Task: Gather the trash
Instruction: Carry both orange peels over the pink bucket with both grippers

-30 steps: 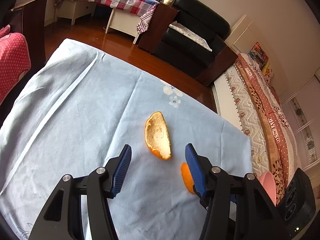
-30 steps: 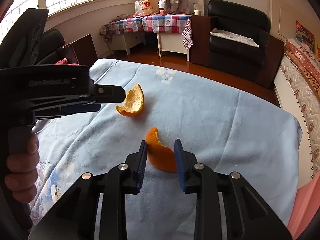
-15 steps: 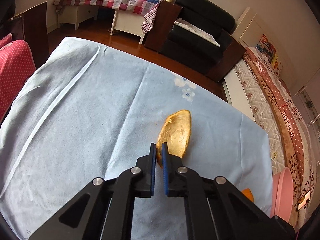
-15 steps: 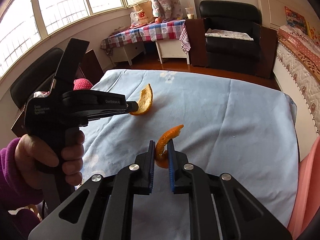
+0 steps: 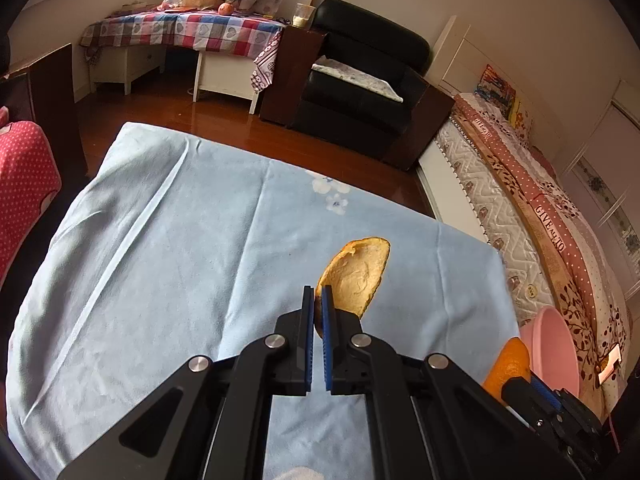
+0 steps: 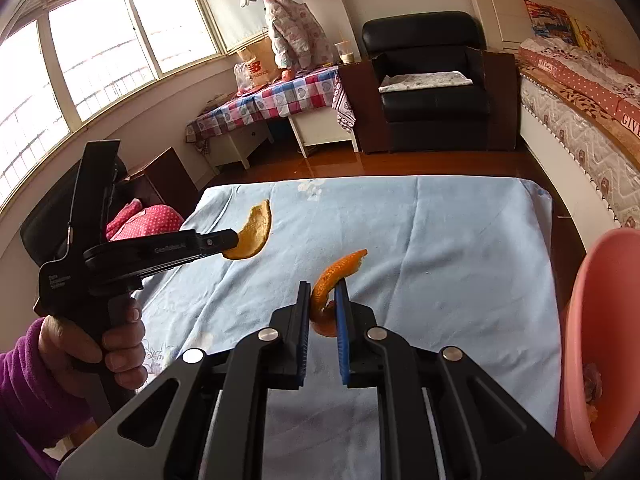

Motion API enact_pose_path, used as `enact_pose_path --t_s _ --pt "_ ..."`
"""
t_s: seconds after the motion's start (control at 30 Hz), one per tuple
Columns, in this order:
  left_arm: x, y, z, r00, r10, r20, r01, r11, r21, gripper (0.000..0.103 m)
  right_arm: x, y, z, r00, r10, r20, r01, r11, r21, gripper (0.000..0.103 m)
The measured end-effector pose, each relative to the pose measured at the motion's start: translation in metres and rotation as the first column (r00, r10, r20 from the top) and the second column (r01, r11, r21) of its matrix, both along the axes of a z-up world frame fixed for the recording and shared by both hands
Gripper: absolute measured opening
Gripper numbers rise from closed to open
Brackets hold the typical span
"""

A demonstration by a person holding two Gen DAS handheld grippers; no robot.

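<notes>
I hold one orange peel (image 5: 356,276) pinched in the left fingers (image 5: 316,308) and a curled peel (image 6: 334,284) in the right fingers (image 6: 323,304), above the tabletop (image 6: 440,248), pink bin (image 6: 592,320) nearest my right hand.

Two handheld black plastic grippers, the left gripper (image 5: 316,300) and right gripper (image 6: 323,300), each with ribbed blue pads (image 6: 341,320) and round silver screws (image 6: 268,334). White lettering marks the left one's body. A purple fleece sleeve (image 6: 24,376) covers the wrist.

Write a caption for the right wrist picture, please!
Each tool grips an orange peel above the blue tablecloth, pink bin nearby.
</notes>
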State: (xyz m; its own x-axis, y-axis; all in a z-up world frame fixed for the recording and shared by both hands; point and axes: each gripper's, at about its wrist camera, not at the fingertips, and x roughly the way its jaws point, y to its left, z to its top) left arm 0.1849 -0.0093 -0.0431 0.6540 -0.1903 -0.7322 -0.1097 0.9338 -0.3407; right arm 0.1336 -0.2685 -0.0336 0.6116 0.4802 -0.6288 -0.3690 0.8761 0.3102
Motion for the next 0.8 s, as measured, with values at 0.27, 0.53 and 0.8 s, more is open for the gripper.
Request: enact_pose_path --t_s 0.27,0.53,0.8 --pt "-0.012 -0.04 0.025 0.995 -0.088 0.042 0.089 0.996 -0.019 0.003 -0.017 -0.038 0.013 0.992 -0.12 0.029 0.12 0.993 0.01 0.012" --pt "-0.02 -0.106 0.036 0.976 -0.211 0.047 0.213 0.976 -0.04 0.003 -0.037 -0.113 0.029 0.947 -0.317 0.057 0.317 0.948 0.009 0.012" --pt "-0.029 -0.178 0.046 0.941 -0.332 0.066 0.334 0.942 -0.025 0.003 -0.053 -0.173 0.045 0.89 -0.447 0.09 0.448 0.894 0.01 0.012"
